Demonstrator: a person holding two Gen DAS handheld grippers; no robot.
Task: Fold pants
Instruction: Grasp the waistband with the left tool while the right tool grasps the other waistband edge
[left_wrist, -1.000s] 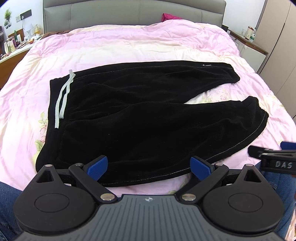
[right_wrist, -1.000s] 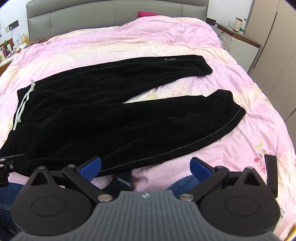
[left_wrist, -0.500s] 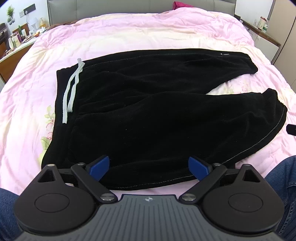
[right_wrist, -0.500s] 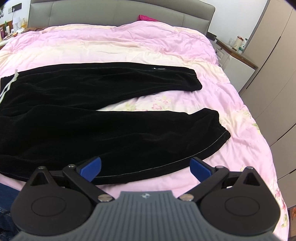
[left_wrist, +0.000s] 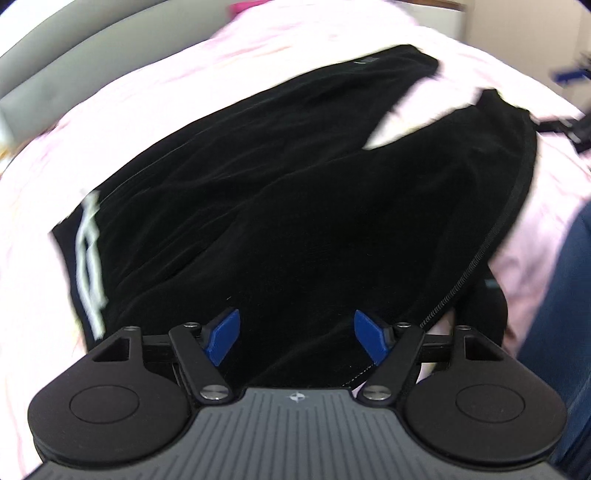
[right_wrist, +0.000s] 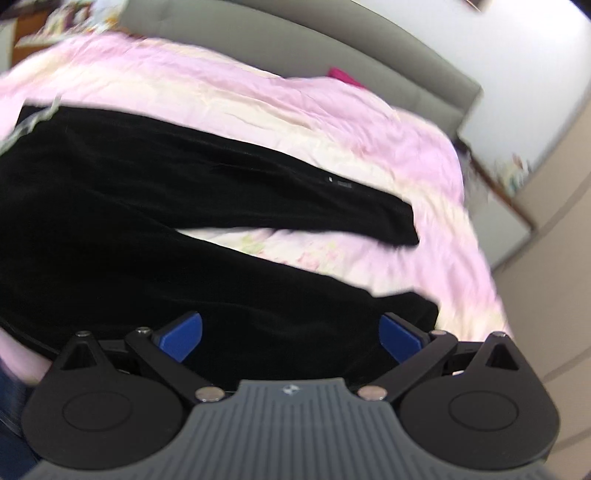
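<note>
Black pants (left_wrist: 280, 199) lie spread flat on a pink duvet (left_wrist: 155, 88), waist to the left with a white drawstring (left_wrist: 88, 254), two legs running right. My left gripper (left_wrist: 295, 338) is open, low over the near edge of the hip and upper near leg. My right gripper (right_wrist: 290, 336) is open, low over the near leg (right_wrist: 258, 306) close to its cuff. The far leg (right_wrist: 258, 188) lies behind it. Both views are blurred. Neither gripper holds cloth.
A grey headboard (right_wrist: 332, 40) stands behind the duvet (right_wrist: 258, 99). A cabinet and pale wardrobe doors (right_wrist: 554, 206) are at the right. The person's jeans leg (left_wrist: 569, 302) is at the right of the left wrist view. The right gripper shows faintly at far right (left_wrist: 569, 122).
Both grippers have dropped and moved forward close to the near edge of the pants, tilting as they went. The left jaws have narrowed a little. The pants have not moved.
</note>
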